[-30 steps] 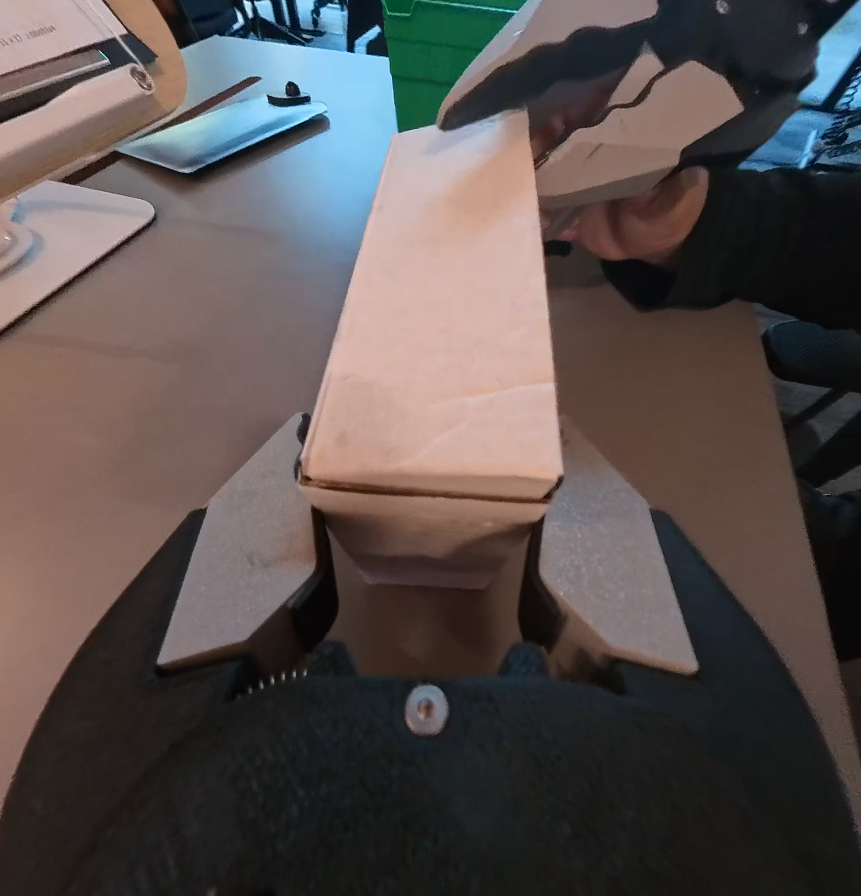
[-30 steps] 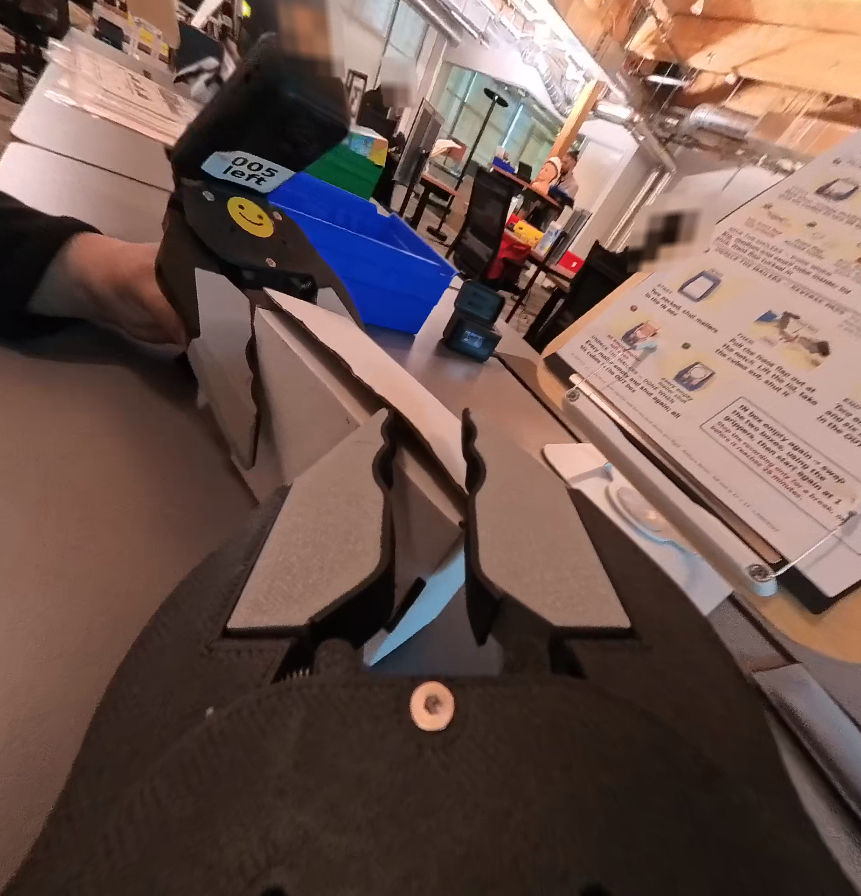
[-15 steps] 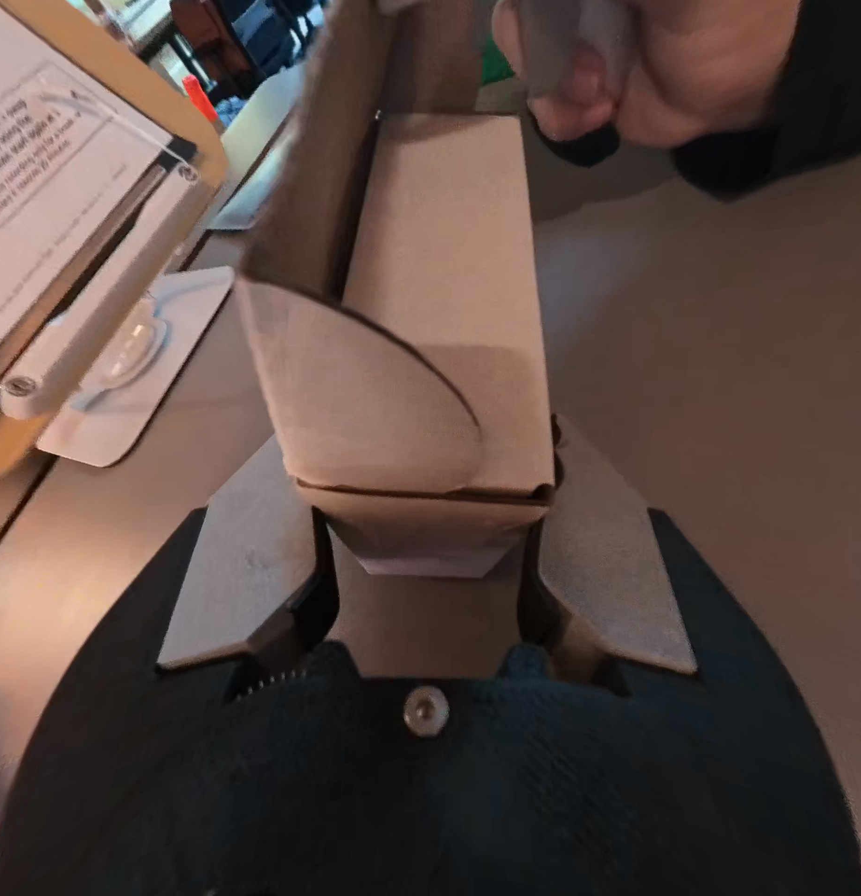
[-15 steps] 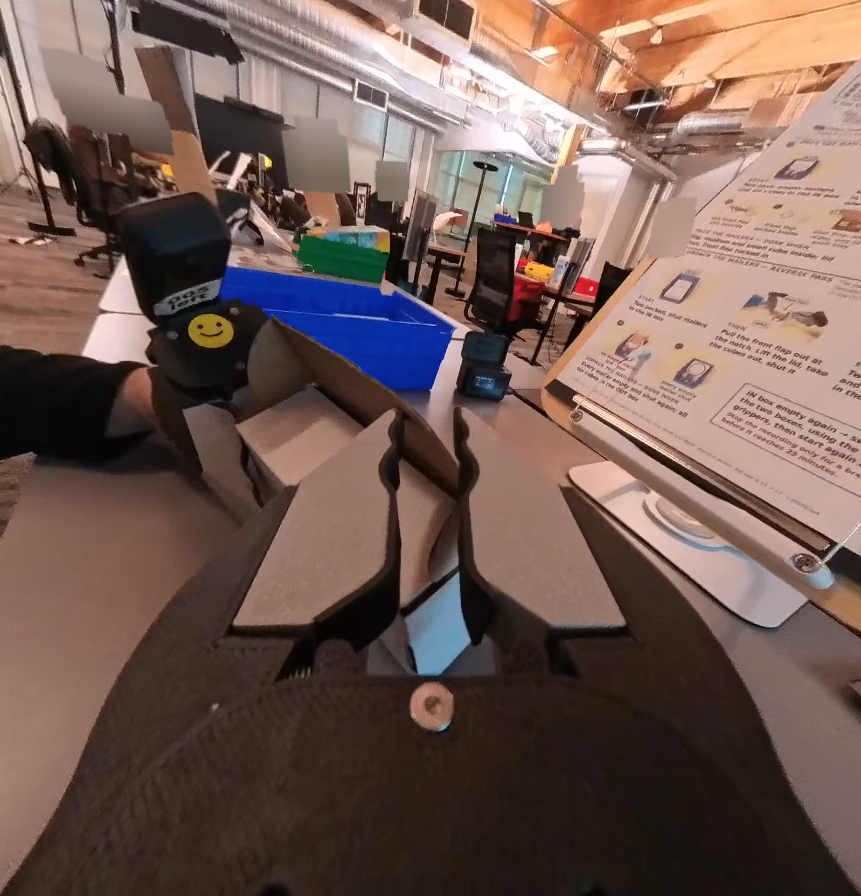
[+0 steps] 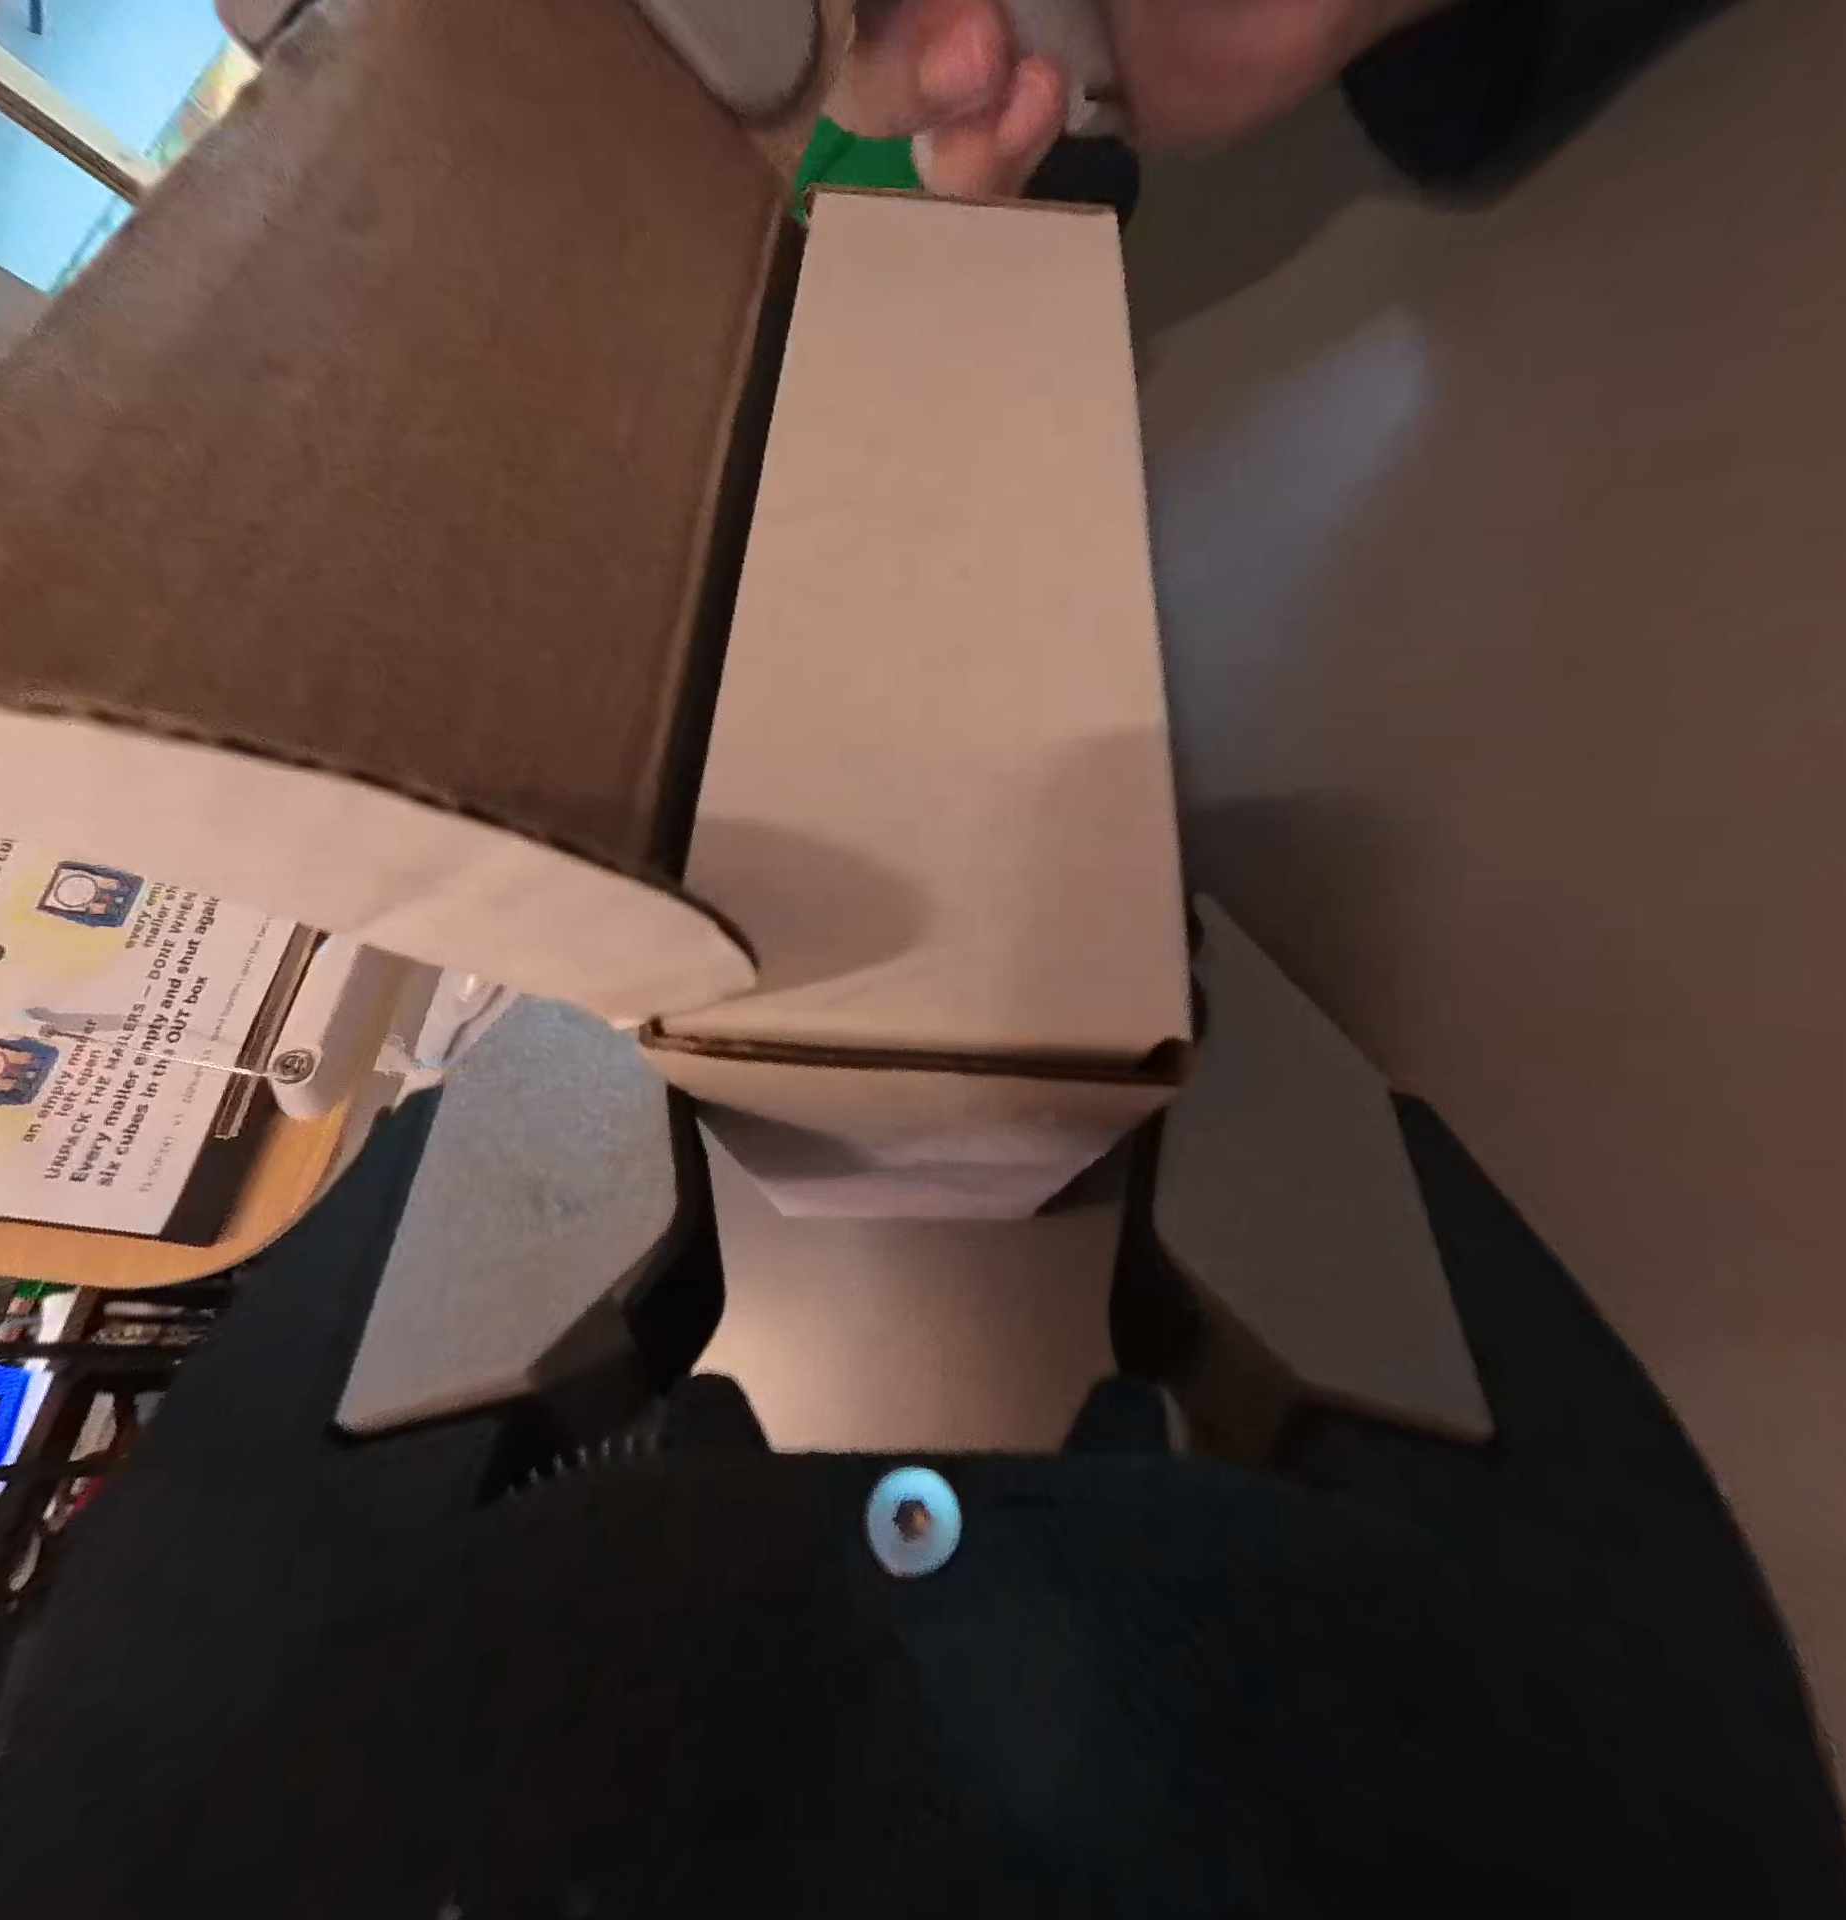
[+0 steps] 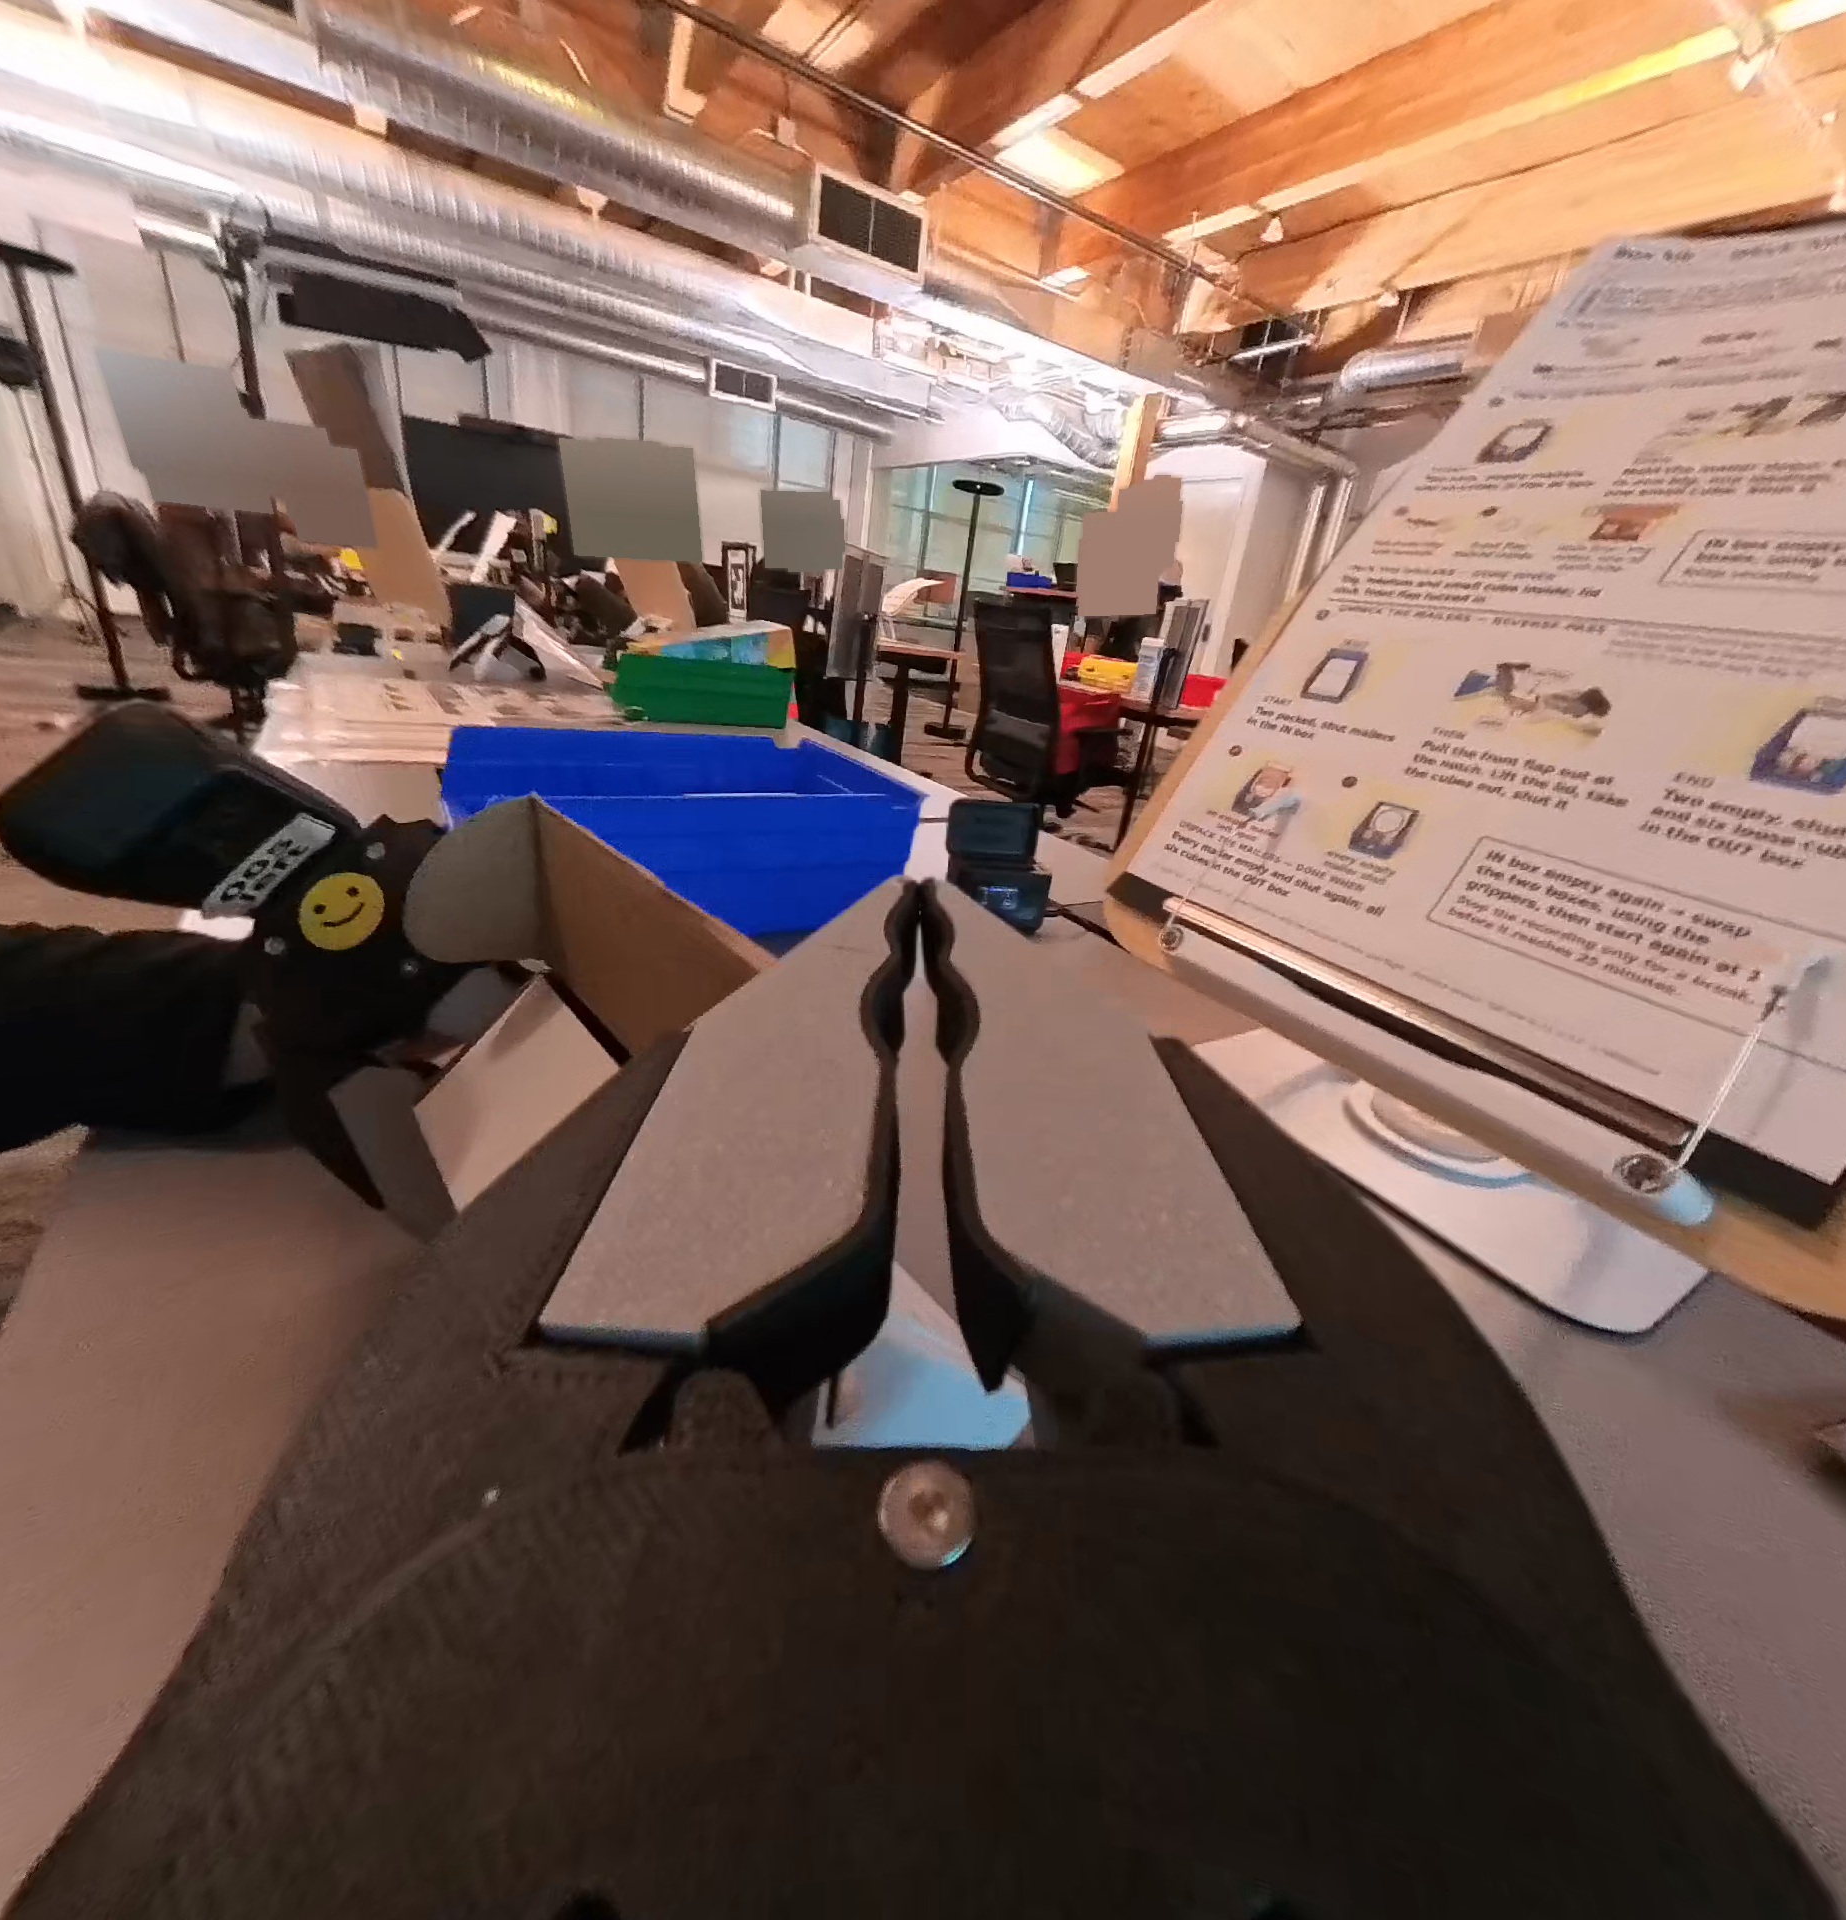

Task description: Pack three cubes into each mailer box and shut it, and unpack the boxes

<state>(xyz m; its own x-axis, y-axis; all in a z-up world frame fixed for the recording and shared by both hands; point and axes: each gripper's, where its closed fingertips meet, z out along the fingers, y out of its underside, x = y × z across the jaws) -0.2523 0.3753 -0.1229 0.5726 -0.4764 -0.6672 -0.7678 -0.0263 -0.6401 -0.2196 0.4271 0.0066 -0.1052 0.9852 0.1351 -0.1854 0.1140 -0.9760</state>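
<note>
In the centre of the left wrist view, the left gripper (image 5: 924,1049) is clamped on the near end of the cardboard mailer box (image 5: 950,623), with one grey finger on each side of the narrow wall. The box runs away from the tool toward the upper middle of the frame. Its lid (image 5: 379,468) is lifted and fills the upper left of the frame, and a rounded side flap (image 5: 431,883) hangs from it over the near corner. At the top edge, a hand (image 5: 1002,73) is just behind the far end of the box. The lid hides the inside of the box, so I cannot tell if any cubes are in it. The grey table (image 5: 1573,727) takes the right side, and an instruction sheet (image 5: 119,1039) on a stand shows in the lower left. In the right wrist view, the right gripper (image 6: 921,914) stands in the middle with its jaws pressed together and nothing visible between them at the tips. The open box (image 6: 545,997) is to the left of the fingers and partly behind them, held by the other gripper (image 6: 306,925) at the left of the frame. Behind it is a blue bin (image 6: 690,821), then a green bin (image 6: 706,686) farther off. A small black device (image 6: 992,852) stands just beyond the fingertips, and the instruction sheet (image 6: 1573,727) fills the right side.
</note>
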